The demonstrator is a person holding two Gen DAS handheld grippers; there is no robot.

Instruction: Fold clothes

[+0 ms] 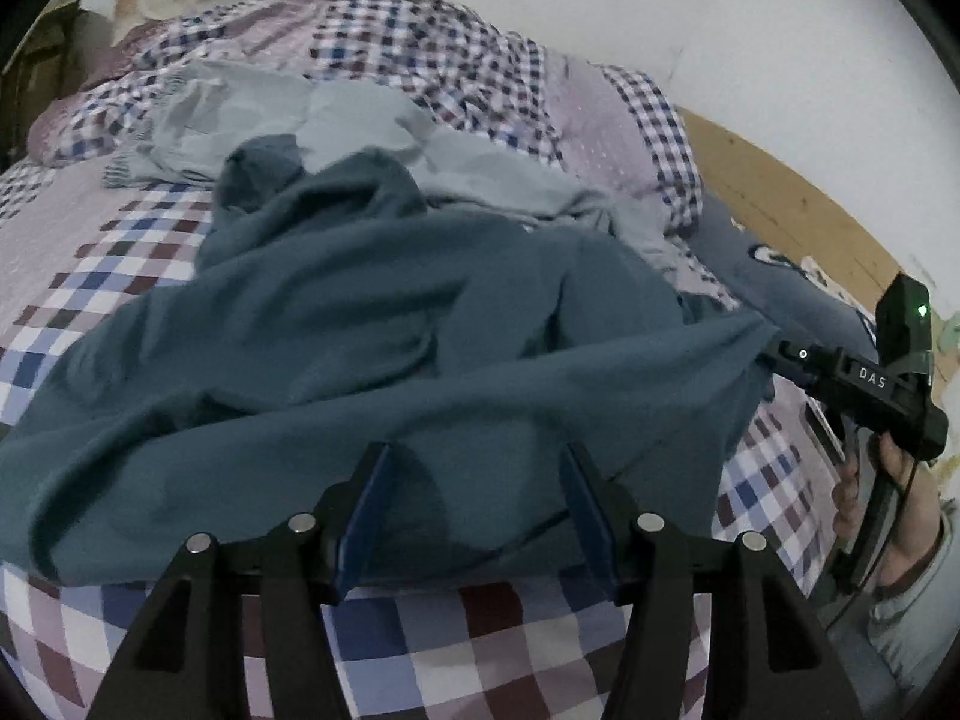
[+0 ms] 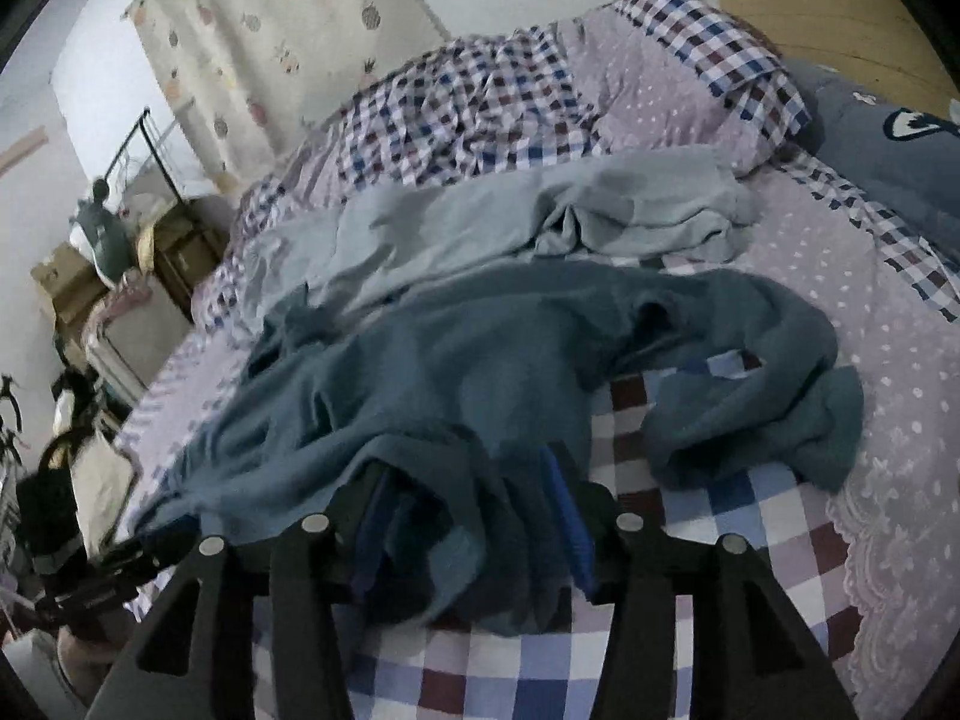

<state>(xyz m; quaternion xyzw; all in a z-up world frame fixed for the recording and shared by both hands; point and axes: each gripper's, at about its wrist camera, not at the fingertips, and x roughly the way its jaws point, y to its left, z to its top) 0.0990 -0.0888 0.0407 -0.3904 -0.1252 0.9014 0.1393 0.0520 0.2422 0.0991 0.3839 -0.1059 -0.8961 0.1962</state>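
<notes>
Left hand-held gripper (image 1: 477, 495) is being held spread over the teal garment's (image 1: 372, 324) near hem; right hand-held gripper (image 2: 465, 507) is pinching bunched teal cloth, with a grey garment (image 2: 492, 210) lying farther up the bed (image 2: 888, 420).

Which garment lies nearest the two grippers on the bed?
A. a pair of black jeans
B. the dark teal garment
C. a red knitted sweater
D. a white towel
B: the dark teal garment is spread over the checked bedcover right at the left gripper and bunches between the fingers of the right gripper; the pale grey garment lies beyond it.
</notes>
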